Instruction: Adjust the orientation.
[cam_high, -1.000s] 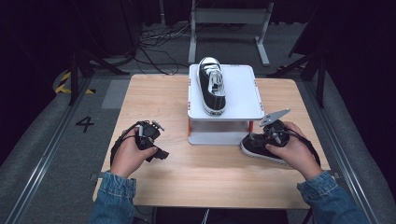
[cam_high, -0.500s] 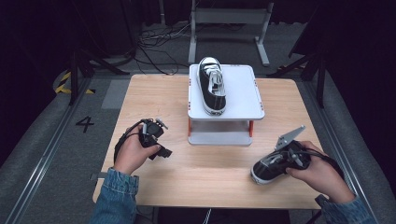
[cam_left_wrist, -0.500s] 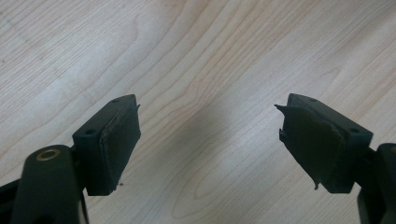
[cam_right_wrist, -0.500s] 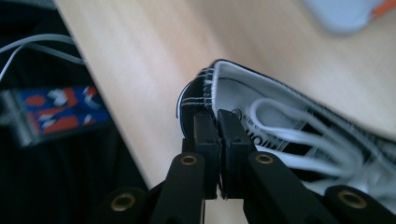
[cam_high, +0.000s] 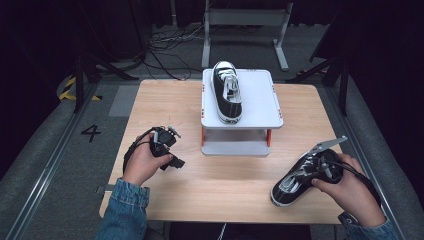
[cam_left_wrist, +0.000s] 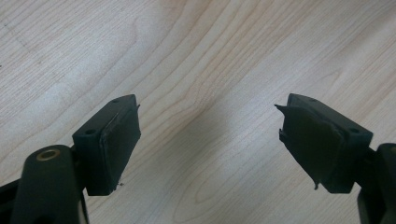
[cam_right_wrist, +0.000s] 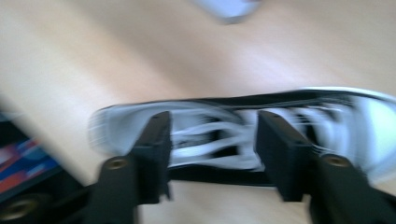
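A black-and-white sneaker (cam_high: 292, 180) lay on the wooden table (cam_high: 165, 107) in front and to the right of the white stand (cam_high: 260, 97), which carried a second sneaker (cam_high: 227, 90). The right gripper (cam_right_wrist: 212, 154) hung over the near shoe's laces, jaws just opened and gripping nothing. Left of the stand, the left gripper (cam_left_wrist: 208, 140) stood spread wide over bare wood.

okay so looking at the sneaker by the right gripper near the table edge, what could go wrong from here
1. The sneaker lies close to the table's near edge; a nudge might push it off.
2. The right gripper's jaws have just been opening and straddle the laces without clearly clamping, so a lift now may slip.
3. The right gripper view is blurred, so aiming a regrasp could be off.
4. The left gripper is open over bare wood, too far to help steady it.
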